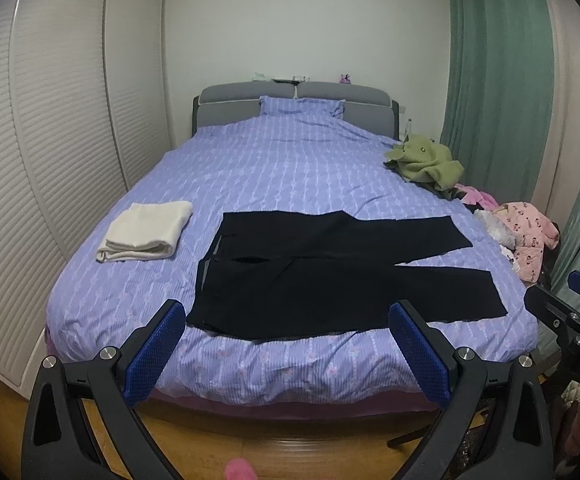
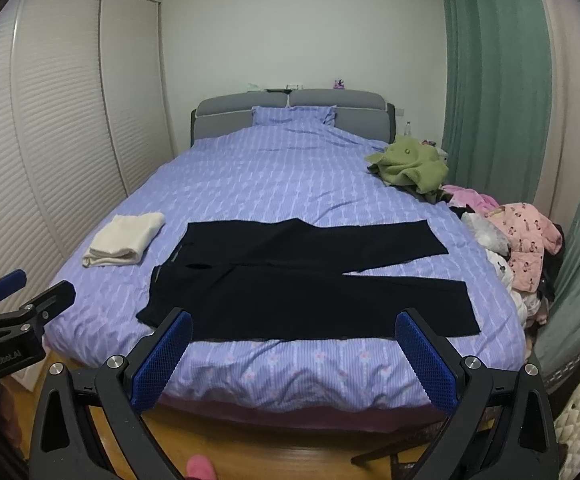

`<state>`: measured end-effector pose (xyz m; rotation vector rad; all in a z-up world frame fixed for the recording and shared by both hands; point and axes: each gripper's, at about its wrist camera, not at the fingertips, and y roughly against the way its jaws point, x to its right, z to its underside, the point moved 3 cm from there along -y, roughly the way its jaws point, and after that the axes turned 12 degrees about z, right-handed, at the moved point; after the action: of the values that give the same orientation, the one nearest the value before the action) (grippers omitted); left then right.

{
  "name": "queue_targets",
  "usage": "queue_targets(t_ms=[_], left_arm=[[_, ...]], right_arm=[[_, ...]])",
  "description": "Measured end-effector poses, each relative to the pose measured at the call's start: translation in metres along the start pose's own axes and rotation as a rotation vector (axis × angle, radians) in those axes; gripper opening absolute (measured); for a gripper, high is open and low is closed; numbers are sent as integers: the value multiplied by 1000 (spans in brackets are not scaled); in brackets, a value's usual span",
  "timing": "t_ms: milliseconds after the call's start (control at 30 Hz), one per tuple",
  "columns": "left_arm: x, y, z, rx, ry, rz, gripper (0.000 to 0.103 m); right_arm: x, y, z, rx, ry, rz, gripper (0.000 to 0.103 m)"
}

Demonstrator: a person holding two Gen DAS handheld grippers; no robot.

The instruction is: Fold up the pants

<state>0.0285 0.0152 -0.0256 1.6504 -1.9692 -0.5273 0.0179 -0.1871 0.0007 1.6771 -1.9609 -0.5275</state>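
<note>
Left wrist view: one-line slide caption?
Open left tongs hover before black pants spread flat on a purple bed.

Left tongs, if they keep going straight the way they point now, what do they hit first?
Probably the black pants spread flat on the bed. The open left tongs aim at their near edge, short of the bed; depth is unclear, so possibly the bed's foot edge first.

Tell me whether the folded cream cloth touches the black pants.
Apart. The left wrist view shows a strip of purple bedspread between the folded cream cloth and the black pants.
</note>
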Motion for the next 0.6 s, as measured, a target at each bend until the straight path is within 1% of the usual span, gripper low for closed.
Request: queue_targets(t_ms=[133, 233, 367, 533, 600], left_arm=[[-11, -9, 11, -15, 9, -44, 103], [-21, -18, 24, -38, -2, -92, 103], [-40, -37, 39, -72, -8, -109, 103], [-76, -75, 57, -74, 32, -120, 103], [-92, -101, 67, -84, 52, -131, 103]], right_arm=[[-6, -14, 7, -9, 11, -6, 103], [-14, -27, 17, -8, 13, -18, 103], [-31, -51, 30, -37, 25, -49, 103], [-54, -99, 54, -95, 12, -100, 103], [-63, -123, 66, -112, 11, -98, 103]])
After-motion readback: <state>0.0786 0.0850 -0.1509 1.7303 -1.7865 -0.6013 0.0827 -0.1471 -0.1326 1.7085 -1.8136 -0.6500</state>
